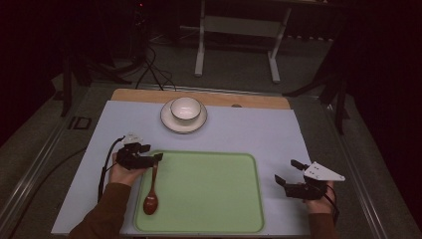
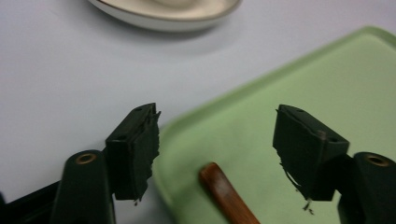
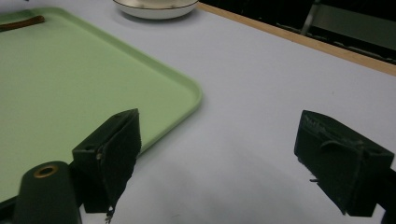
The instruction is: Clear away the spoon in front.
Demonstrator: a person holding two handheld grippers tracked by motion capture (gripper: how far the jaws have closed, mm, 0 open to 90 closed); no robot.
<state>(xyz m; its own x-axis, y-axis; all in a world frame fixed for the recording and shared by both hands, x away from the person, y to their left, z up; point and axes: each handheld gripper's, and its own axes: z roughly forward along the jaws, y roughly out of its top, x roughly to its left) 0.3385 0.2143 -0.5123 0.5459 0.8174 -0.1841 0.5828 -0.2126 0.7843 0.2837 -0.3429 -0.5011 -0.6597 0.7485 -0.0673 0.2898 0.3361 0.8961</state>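
Observation:
A brown wooden spoon [image 1: 152, 193] lies along the left side of a light green tray [image 1: 209, 199], bowl end toward me. My left gripper [image 1: 152, 153] hovers at the tray's far left corner, just over the tip of the spoon handle [image 2: 226, 193]. It is open, and the handle lies apart from both pads. In the left gripper view the left gripper [image 2: 217, 130] straddles the tray rim [image 2: 196, 116]. My right gripper [image 1: 288, 171] is open over the bare mat to the right of the tray. The right gripper [image 3: 222, 135] has nothing between its jaws.
A white bowl [image 1: 185, 108] sits on a white plate [image 1: 169, 122] at the back of the pale mat [image 1: 259, 129], beyond the tray. The plate's rim [image 2: 140, 18] is ahead of the left gripper. A wooden table edge [image 3: 299, 42] runs behind the mat.

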